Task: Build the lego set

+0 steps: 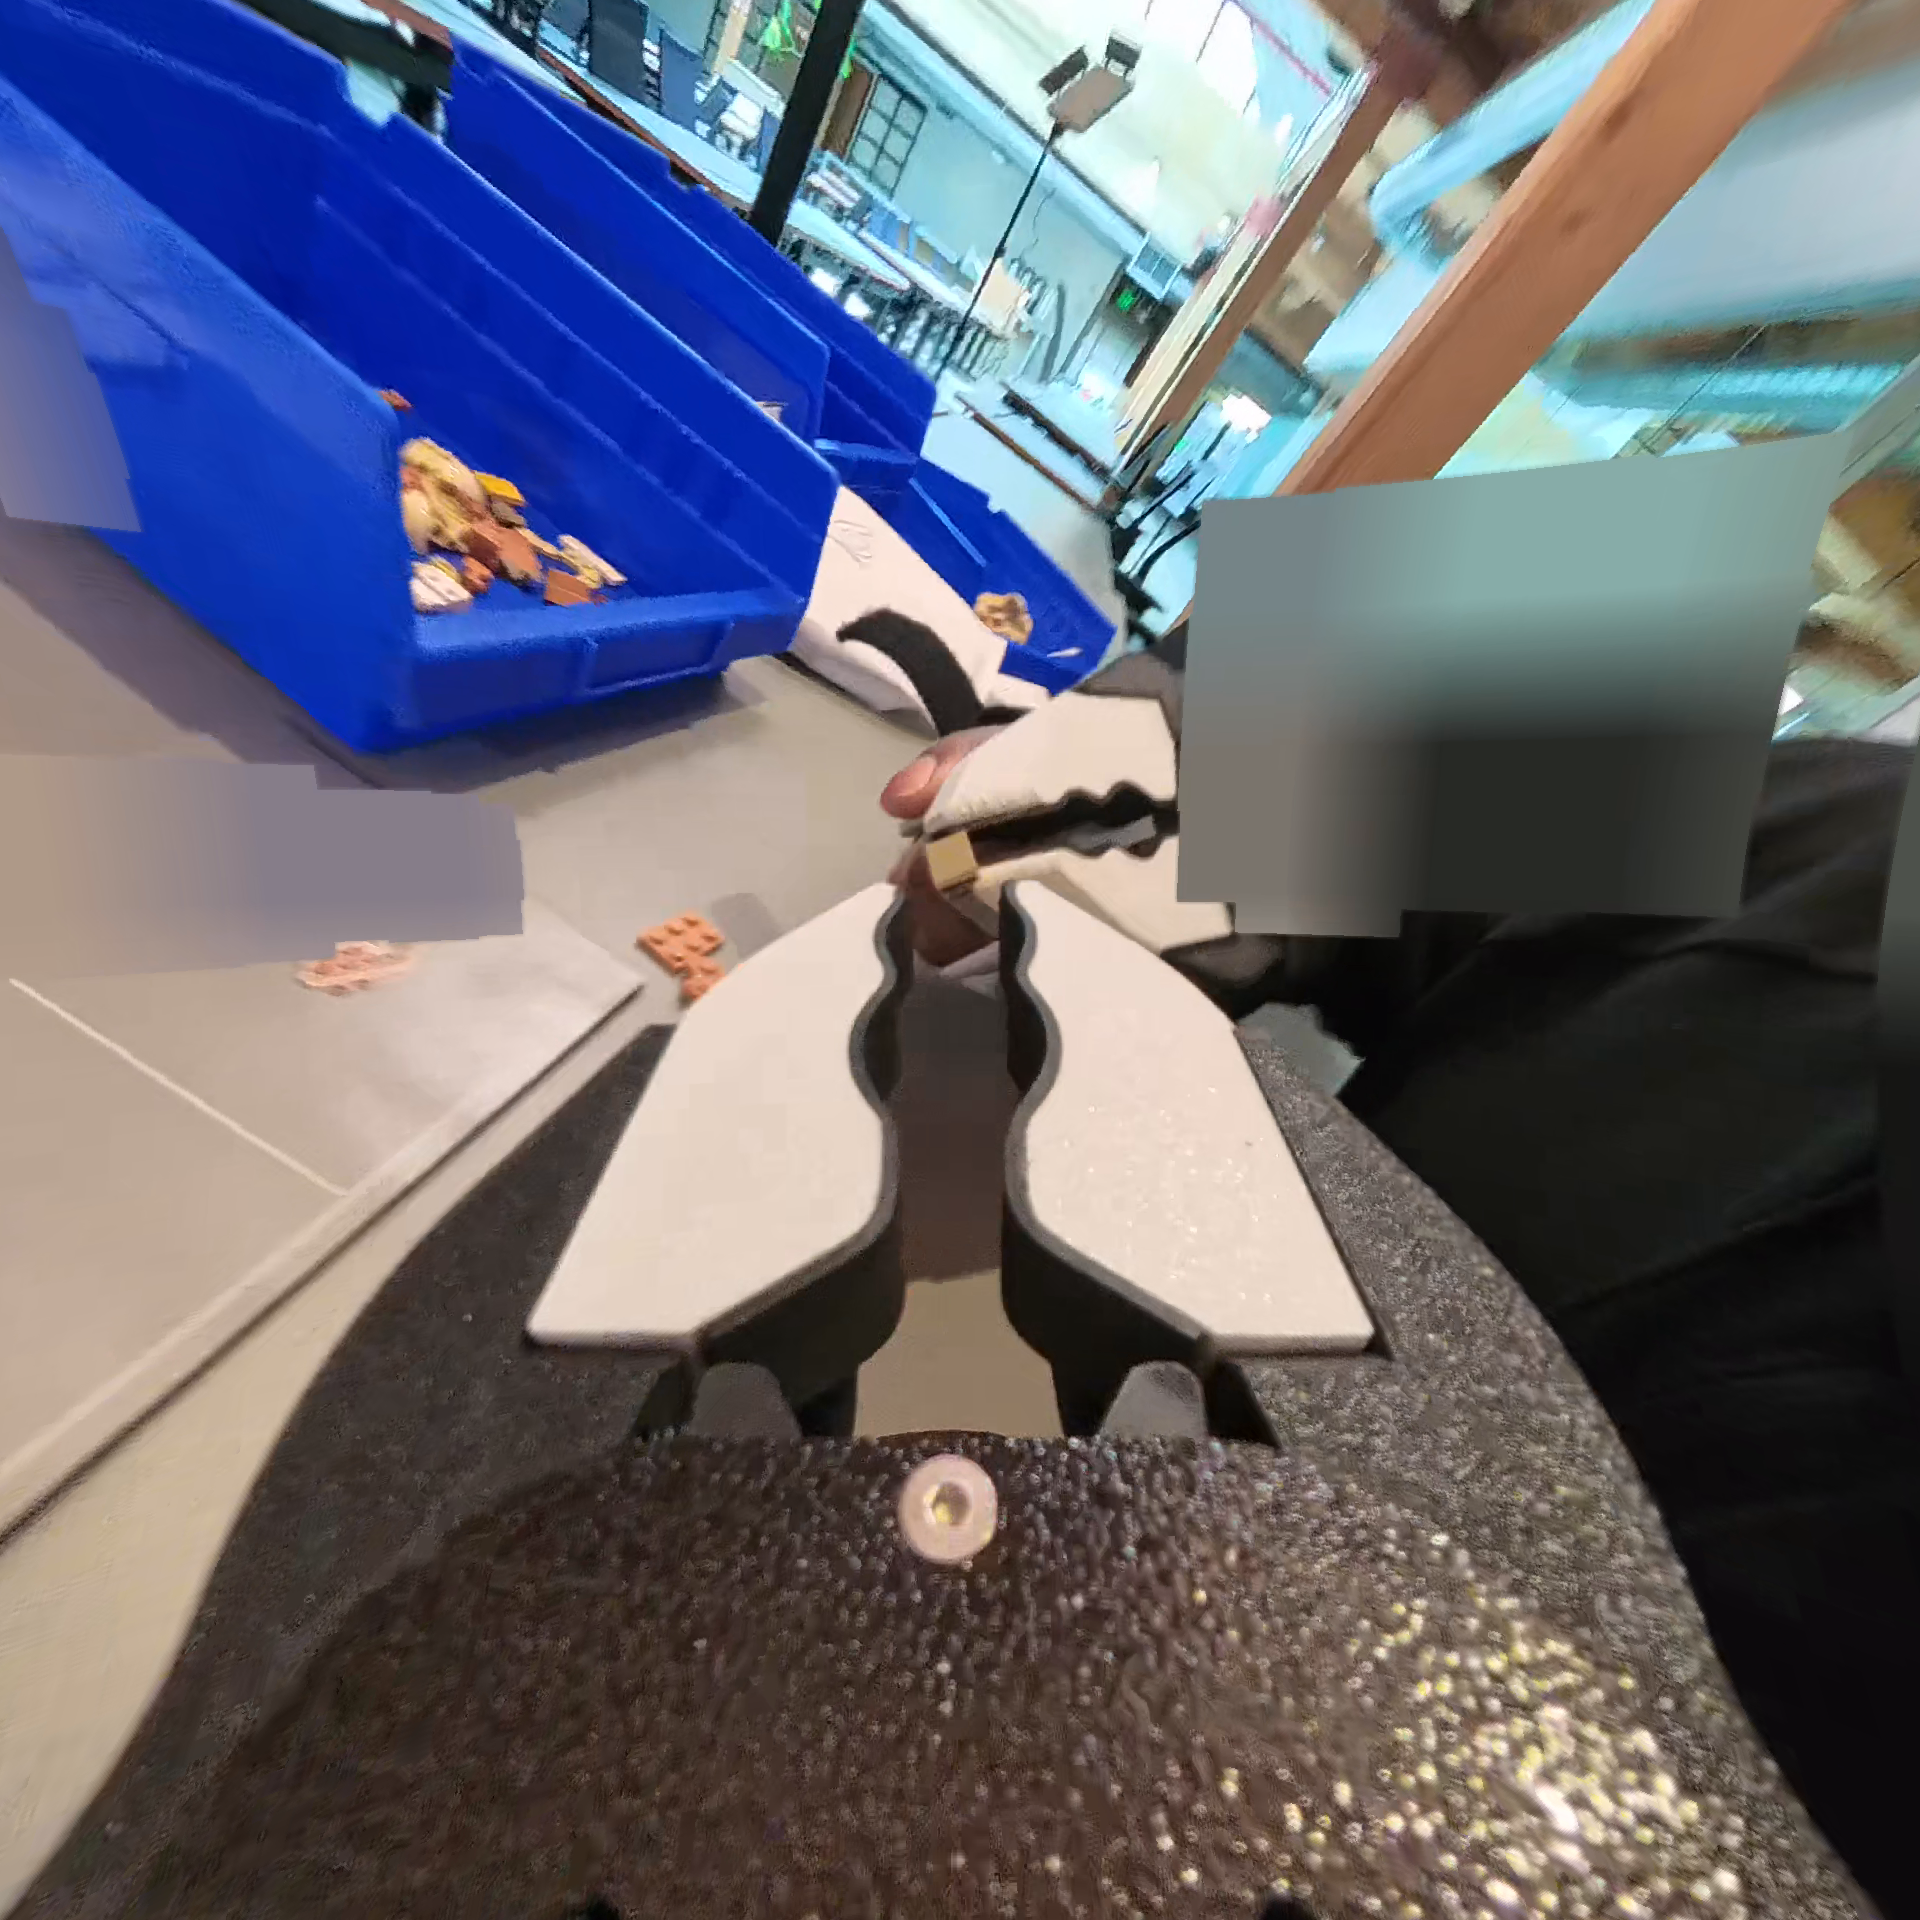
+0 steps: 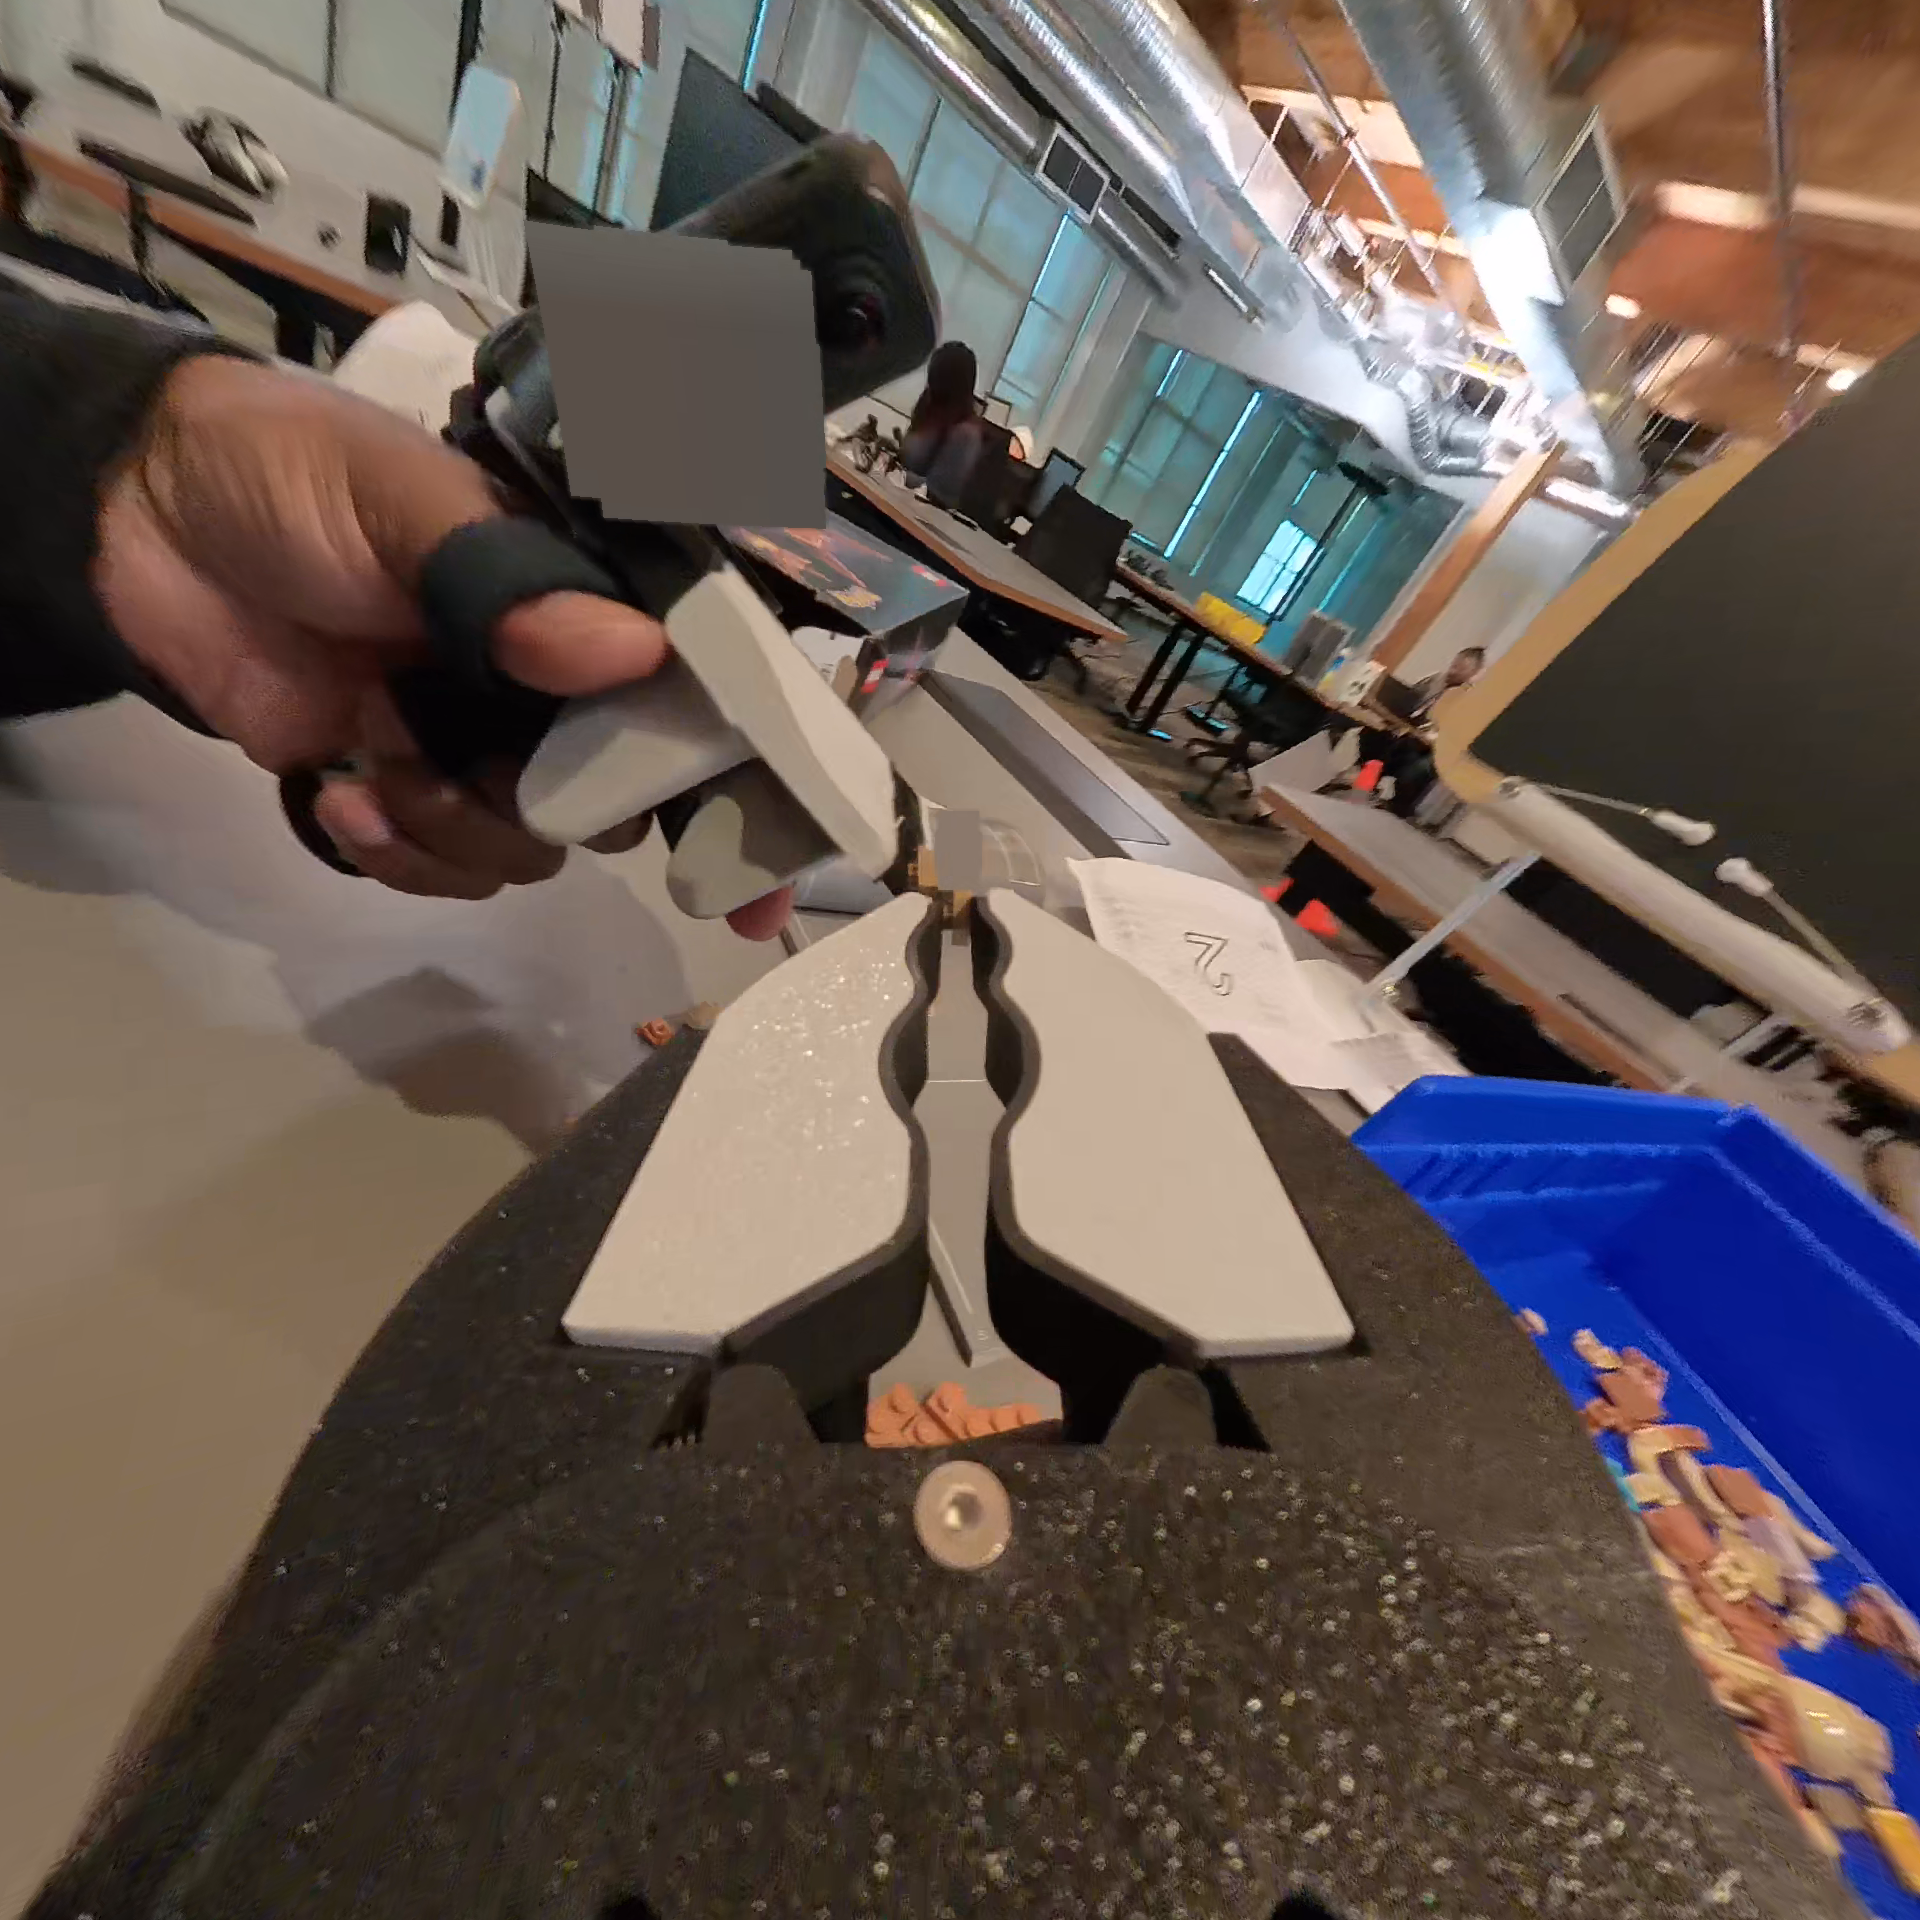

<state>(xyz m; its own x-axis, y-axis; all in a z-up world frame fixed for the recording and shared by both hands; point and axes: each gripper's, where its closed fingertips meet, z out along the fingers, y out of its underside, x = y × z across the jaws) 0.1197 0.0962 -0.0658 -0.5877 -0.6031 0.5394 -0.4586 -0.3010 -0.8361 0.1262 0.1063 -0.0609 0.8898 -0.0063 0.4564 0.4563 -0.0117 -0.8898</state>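
Each wrist camera looks forward along its own fingers, low over the table (image 1: 644, 790); the views face each other closely, sharing the tan brick (image 1: 951, 864).

Small tan plastic building brick (image 1: 951, 862), squarish, held off the grey worktop (image 1: 582, 821) at the tip of the right tool (image 2: 951, 902), both pads pressed on it. Left tool (image 1: 948, 902) just beside the brick, jaws parted, not gripping it.
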